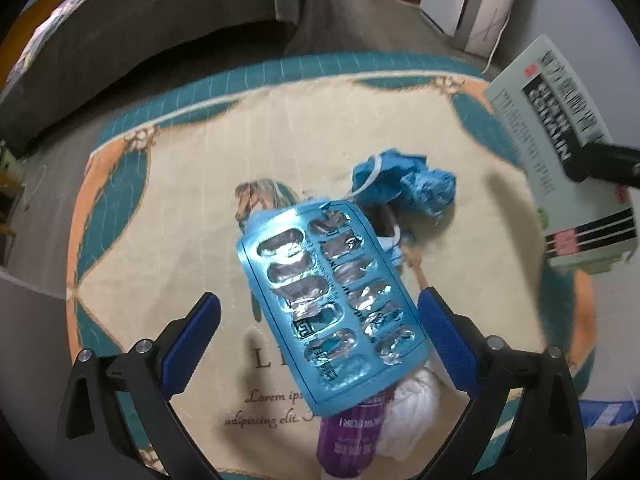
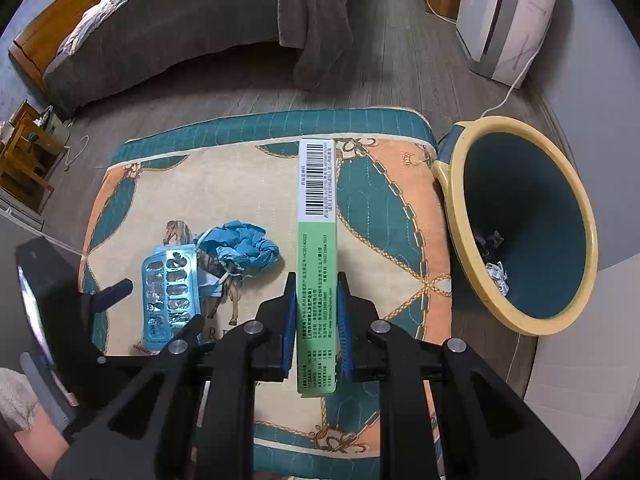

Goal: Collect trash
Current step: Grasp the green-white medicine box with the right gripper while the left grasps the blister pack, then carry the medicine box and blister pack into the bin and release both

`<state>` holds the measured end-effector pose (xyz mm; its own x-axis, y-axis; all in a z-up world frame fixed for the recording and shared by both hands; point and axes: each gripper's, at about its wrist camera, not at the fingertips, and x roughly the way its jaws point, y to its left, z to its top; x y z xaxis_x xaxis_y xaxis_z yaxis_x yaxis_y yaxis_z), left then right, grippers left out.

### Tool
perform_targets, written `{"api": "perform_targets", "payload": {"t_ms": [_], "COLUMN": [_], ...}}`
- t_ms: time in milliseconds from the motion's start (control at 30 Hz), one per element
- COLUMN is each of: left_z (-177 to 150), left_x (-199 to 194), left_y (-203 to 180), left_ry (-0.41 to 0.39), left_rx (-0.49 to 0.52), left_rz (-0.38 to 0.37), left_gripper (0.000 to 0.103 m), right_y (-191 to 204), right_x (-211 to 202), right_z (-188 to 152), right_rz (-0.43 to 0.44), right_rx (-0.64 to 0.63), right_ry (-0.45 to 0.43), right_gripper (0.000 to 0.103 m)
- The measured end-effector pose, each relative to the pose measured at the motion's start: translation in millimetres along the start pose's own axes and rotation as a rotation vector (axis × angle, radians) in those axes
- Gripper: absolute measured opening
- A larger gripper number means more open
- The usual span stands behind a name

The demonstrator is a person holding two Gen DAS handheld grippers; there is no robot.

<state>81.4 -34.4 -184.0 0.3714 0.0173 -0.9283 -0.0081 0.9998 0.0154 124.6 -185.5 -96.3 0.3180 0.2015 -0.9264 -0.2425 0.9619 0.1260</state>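
Right wrist view shows the collecting partly done, by my judgement: the round yellow-rimmed teal waste bin [image 2: 520, 236] beside the quilted teal, cream and orange patterned bench [image 2: 256, 184] already holds a few scraps at its bottom, while several pieces remain out. The right hand-held gripper [image 2: 317, 320] is clamped on a long pale green cardboard medicine box [image 2: 317, 240], its blue pads pressing both narrow sides, the box held level above the bench and pointing forward, the bin off to its right. Left on the bench are an emptied light blue foil blister pack [image 1: 332, 304], a crumpled blue disposable glove [image 1: 400, 182] just beyond it, and under the pack's near end a purple wrapper [image 1: 352, 440] with a white tissue wad [image 1: 412, 408]. The left hand-held gripper [image 1: 320, 340] hovers over the blister pack with its fingers spread wide on either side, gripping nothing.
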Motion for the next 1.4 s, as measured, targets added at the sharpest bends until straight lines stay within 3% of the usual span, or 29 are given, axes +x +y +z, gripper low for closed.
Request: {"api": "perform_targets", "payload": {"t_ms": [133,267,400,467,767,1033,1400], "left_z": [0.5,3.4,3.3,4.1,14.3,40.8,71.7], "left_x": [3.6,-0.9,-5.9,-12.7,-48.0,-90.9,-106.7], "left_y": [0.8,5.3,13.2,14.9,16.9,20.0,-22.3], "left_ry": [0.002,-0.005,-0.017,-0.031,-0.141,-0.276,-0.293], "left_rx": [0.004,-0.001,-0.025,-0.034,0.008,0.026,0.147], "left_rz": [-0.01,-0.039,-0.047,-0.054,-0.048,-0.112,-0.111], "left_gripper": [0.094,0.062,0.053,0.042,0.015,0.014,0.014], "right_y": [-4.2,-3.0,-1.1,-1.4,-7.6,-21.1,-63.9], "right_x": [0.3,-2.4,-5.1,-6.5,-16.1,-30.9,-48.2], "right_z": [2.9,4.8,5.4,5.7,8.5,15.8,26.5], "right_rz": [0.008,0.018,0.02,0.022,0.029,0.045,0.034], "right_rx": [0.015,0.015,0.001,0.0,0.015,0.052,0.138], "right_ry": [-0.002,-0.01,-0.018,-0.023,-0.049,-0.088,-0.145], "right_gripper": [0.017,0.017,0.017,0.017,0.017,0.017,0.017]}}
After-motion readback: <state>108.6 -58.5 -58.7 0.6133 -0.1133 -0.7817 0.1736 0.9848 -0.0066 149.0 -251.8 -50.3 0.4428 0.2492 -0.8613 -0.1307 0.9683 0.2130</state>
